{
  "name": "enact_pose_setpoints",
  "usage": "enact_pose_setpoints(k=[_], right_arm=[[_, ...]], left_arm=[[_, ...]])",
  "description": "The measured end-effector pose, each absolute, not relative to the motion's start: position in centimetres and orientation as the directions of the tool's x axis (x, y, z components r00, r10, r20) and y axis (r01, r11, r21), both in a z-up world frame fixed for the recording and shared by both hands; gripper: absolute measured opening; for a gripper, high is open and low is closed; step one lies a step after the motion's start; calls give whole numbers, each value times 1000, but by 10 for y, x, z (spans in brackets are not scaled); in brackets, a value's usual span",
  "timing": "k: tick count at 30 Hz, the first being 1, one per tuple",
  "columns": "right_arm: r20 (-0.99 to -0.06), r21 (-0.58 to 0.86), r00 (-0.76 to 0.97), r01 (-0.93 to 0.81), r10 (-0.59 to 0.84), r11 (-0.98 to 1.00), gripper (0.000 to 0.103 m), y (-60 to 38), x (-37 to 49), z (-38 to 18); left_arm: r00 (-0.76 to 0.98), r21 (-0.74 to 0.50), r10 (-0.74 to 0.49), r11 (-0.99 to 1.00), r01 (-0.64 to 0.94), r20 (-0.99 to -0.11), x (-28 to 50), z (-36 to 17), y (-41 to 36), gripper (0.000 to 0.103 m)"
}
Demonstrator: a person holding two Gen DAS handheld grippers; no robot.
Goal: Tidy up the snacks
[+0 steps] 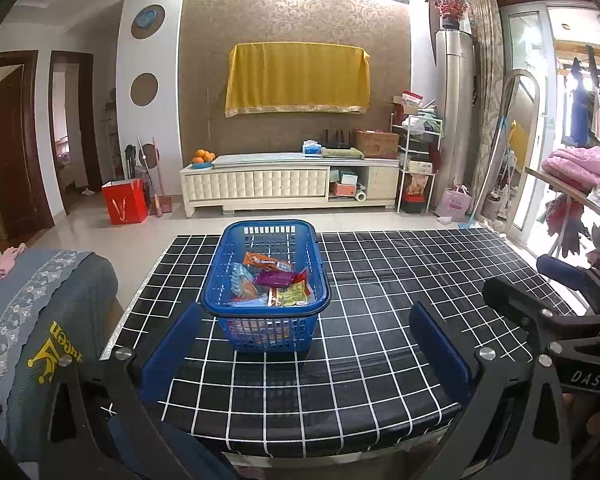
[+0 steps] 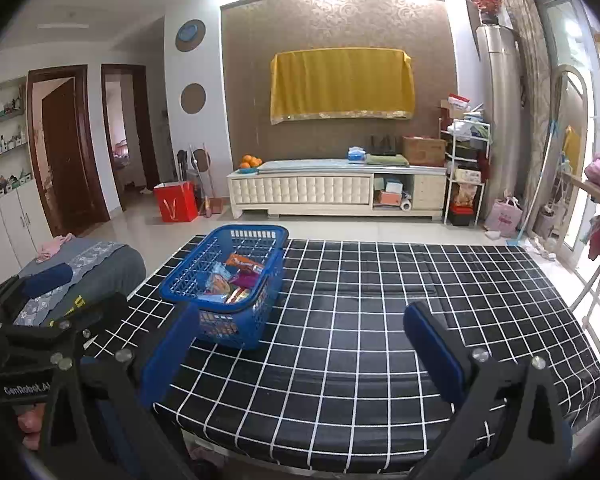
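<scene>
Blue plastic basket (image 1: 266, 284) sits on the checked table (image 1: 400, 320), snack packets (image 1: 272, 280) already inside; the left gripper (image 1: 306, 350) and right gripper (image 2: 300, 350) hang wide open and empty at the near edge; probably best to check the table for strays before stopping.

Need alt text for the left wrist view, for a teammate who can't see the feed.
A blue plastic basket holding several colourful snack packets stands on a black, white-gridded table, straight ahead of the open, empty left tongs. The right tongs show at the right edge; a TV cabinet is behind.
</scene>
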State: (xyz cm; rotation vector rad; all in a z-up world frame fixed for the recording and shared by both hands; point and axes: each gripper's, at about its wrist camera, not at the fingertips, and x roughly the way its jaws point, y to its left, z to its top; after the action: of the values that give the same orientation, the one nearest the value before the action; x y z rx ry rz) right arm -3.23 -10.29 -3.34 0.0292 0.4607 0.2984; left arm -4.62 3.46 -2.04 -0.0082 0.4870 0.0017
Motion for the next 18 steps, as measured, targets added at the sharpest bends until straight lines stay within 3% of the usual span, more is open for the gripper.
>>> enact_pose_setpoints(k=[18], right_arm=[[-421, 93, 860, -277, 290, 956, 103, -105, -37, -28]], left_arm=[[891, -34, -3, 999, -14, -454, -55, -15, 36, 103]])
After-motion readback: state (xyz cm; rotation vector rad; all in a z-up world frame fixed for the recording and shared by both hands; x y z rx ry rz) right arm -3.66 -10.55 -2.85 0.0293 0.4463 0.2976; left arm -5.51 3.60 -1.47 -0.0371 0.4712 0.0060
